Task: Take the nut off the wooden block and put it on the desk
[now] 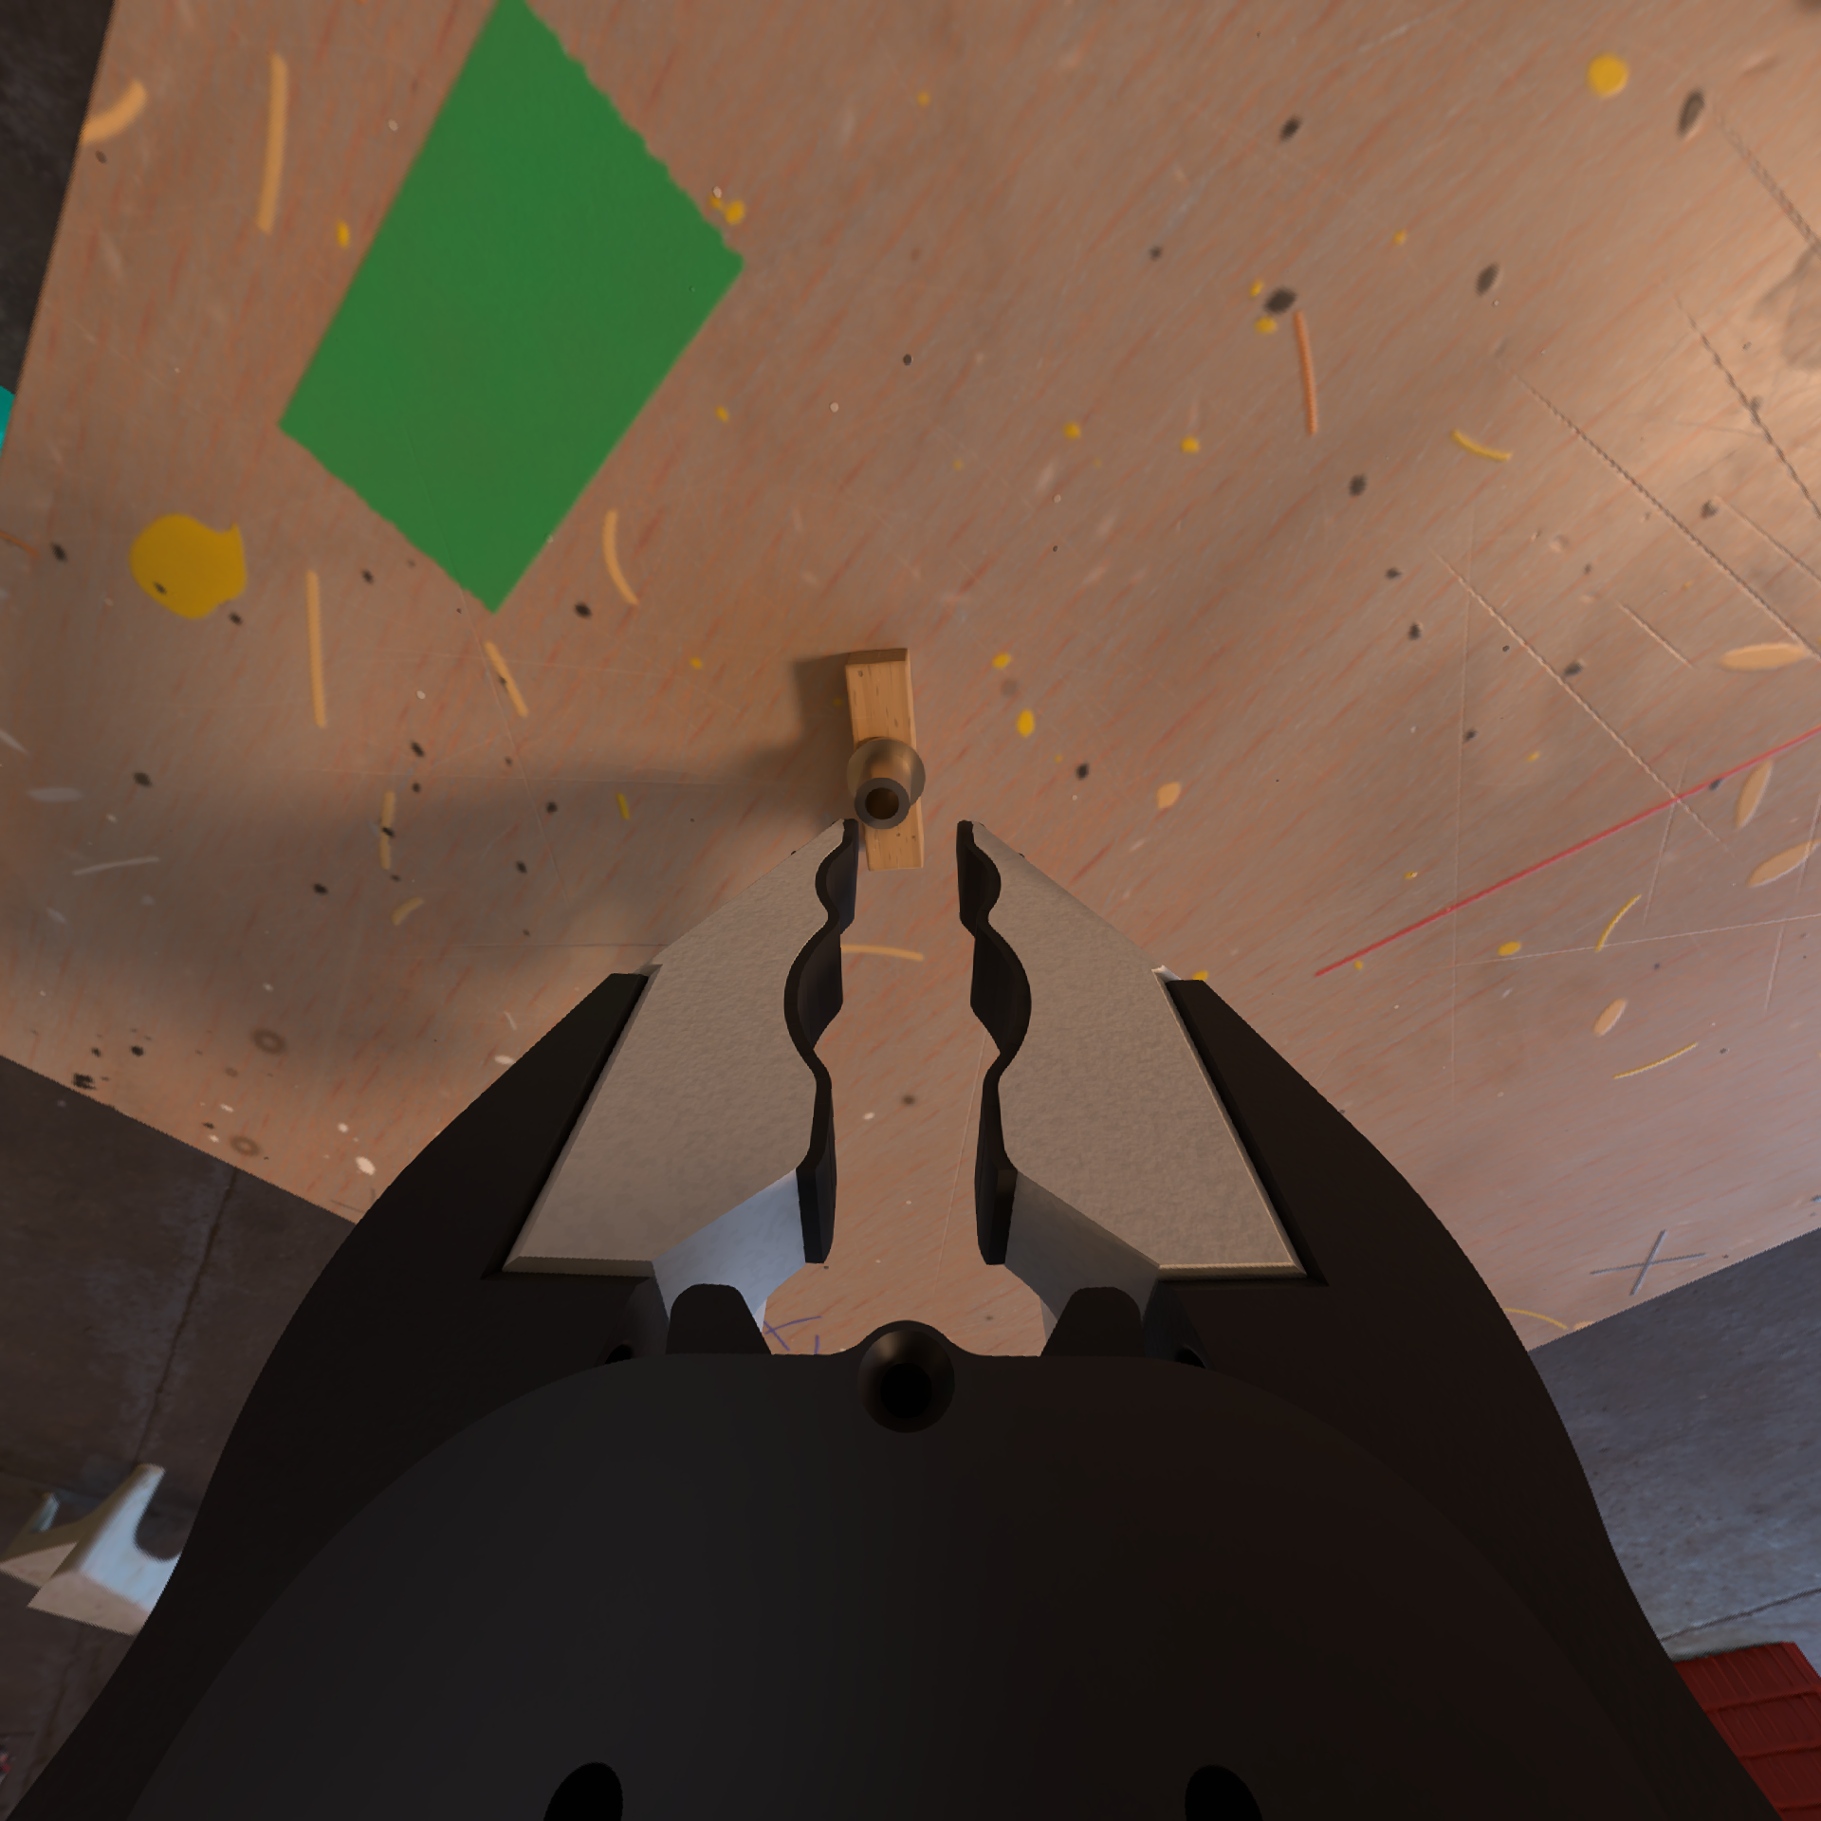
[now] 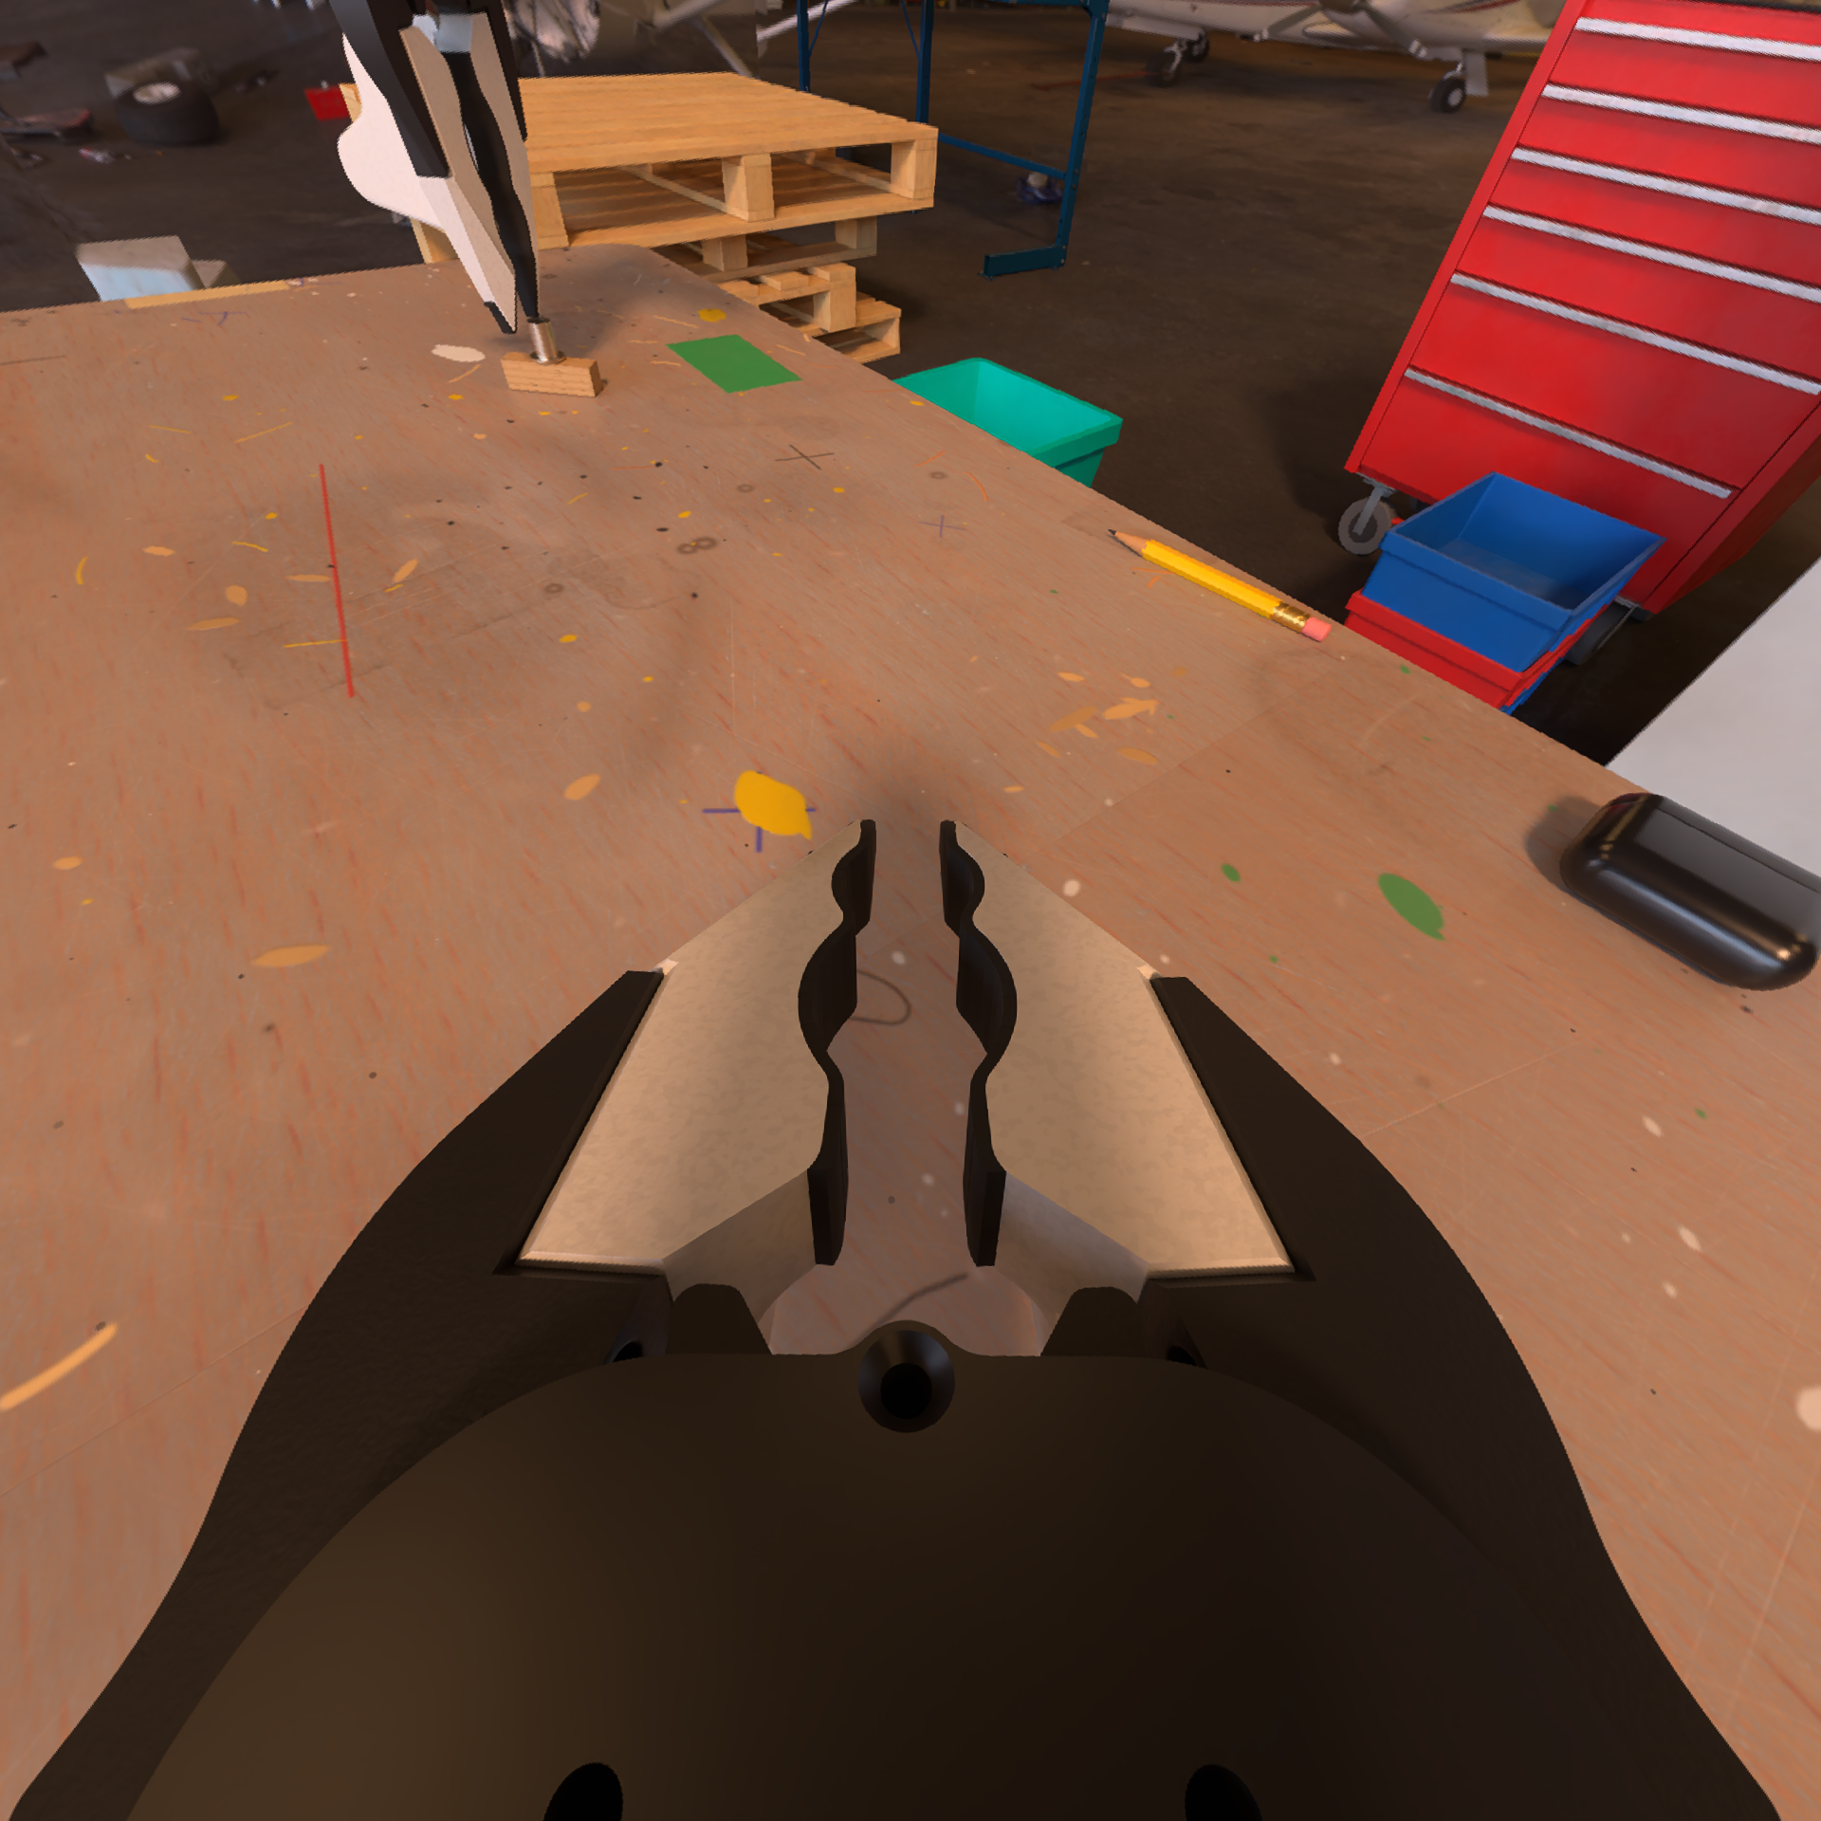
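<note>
Left gripper (image 1: 905, 826), jaws open, hovers above nut (image 1: 884, 788) on wooden block (image 1: 880, 708), frame centre; right gripper (image 2: 905, 826) open, empty.

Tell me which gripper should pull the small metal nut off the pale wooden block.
Left. The left gripper hangs open directly above the small metal nut on the pale wooden block, fingertips almost at it. The right gripper is open too, but far across the scuffed wooden desk.
</note>
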Controlling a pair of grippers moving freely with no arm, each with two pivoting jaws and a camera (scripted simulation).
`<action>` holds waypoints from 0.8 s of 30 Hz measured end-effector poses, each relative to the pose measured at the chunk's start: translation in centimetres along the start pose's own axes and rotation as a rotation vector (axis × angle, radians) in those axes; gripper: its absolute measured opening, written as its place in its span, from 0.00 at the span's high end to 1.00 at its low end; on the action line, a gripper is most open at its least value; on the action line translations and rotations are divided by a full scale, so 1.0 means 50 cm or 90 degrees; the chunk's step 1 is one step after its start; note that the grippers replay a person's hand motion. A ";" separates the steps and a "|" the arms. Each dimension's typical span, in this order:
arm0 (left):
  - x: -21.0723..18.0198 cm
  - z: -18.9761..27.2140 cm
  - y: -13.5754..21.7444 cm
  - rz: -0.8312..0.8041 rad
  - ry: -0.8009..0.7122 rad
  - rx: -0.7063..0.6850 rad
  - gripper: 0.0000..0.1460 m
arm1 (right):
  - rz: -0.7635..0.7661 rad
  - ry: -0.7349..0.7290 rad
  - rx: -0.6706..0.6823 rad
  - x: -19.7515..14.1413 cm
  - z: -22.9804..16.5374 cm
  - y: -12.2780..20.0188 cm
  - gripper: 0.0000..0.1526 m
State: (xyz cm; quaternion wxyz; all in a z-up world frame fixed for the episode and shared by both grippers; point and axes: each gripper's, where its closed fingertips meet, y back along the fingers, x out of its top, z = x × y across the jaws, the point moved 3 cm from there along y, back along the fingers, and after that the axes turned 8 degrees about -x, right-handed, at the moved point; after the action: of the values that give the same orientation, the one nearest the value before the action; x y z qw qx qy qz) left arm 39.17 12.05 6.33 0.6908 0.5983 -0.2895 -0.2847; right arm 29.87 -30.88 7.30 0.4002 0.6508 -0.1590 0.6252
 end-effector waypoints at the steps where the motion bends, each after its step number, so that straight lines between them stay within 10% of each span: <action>1: 0.000 -0.001 0.002 0.000 0.001 0.002 0.87 | 0.000 0.000 0.000 0.000 0.001 0.000 0.92; 24: 0.010 -0.010 0.007 0.005 0.059 -0.034 0.73 | -0.011 -0.001 0.003 -0.003 0.001 -0.004 0.92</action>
State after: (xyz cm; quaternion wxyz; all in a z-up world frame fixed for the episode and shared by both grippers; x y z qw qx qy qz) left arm 39.89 12.04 6.65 0.7200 0.5912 -0.2519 -0.2618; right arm 30.00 -30.86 7.10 0.4039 0.6538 -0.1519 0.6215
